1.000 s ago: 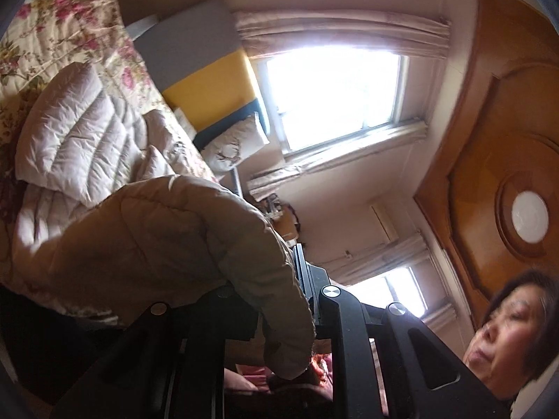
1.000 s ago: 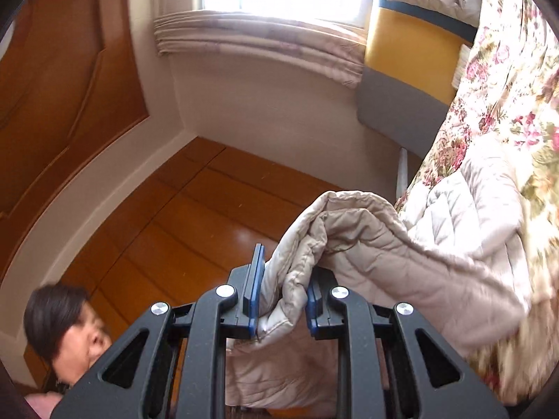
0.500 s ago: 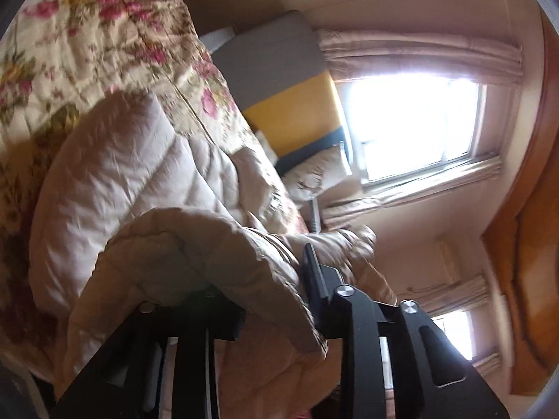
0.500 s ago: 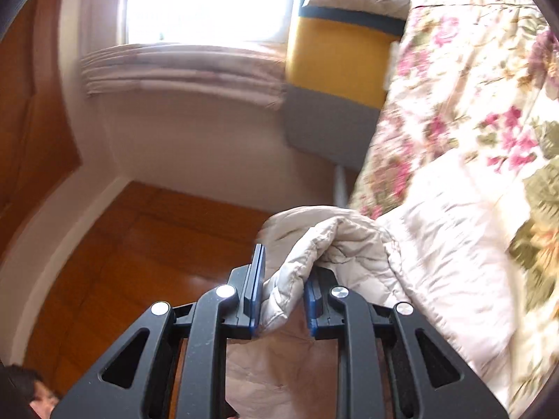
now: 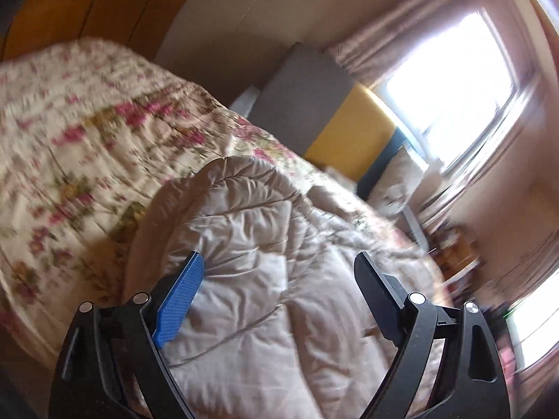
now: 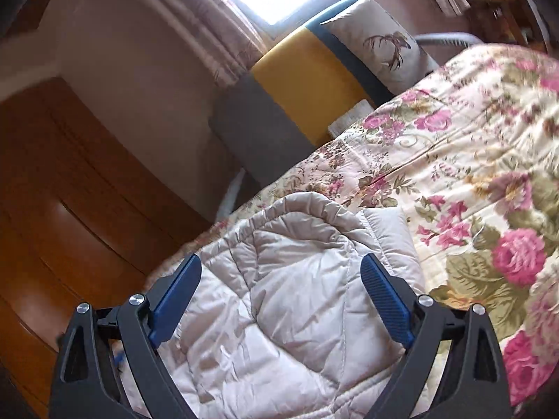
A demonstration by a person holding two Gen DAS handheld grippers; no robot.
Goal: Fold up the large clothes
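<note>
Jaws of both grippers spread wide and opening, nothing clamped between them. Left gripper (image 5: 279, 272): black frame, one blue ribbed pad (image 5: 180, 300) facing inward, the opposite finger seen as a black edge; beige quilted coat (image 5: 265, 279) lies below and between the fingers, pads not pressing on it. Right gripper (image 6: 281, 279): black frame, two blue pads, the right-hand one (image 6: 384, 300) clear of the fabric; the same coat (image 6: 279, 296) lies beneath the gap, unheld. Coat: puffy, stitched in panels, folded over on itself with a rounded upper fold, resting on a bed near its edge. Floral quilted bedspread (image 6: 489, 174): cream ground, pink roses, green leaves, covering the bed under and beyond the coat; blurred in the left wrist view (image 5: 87, 139). Headboard (image 6: 297, 90): upholstered in grey, yellow and dark blue bands, at the far end of the bed. Pillow (image 6: 380, 45): white with a dark antler-like print, propped against the headboard. Window (image 5: 454, 80): bright, overexposed, with pale curtains (image 6: 216, 28) at its side. Wooden floor (image 6: 70, 209): orange-brown boards, beside the bed in the right wrist view. Right side of the left wrist view is smeared; details there cannot be told.
</note>
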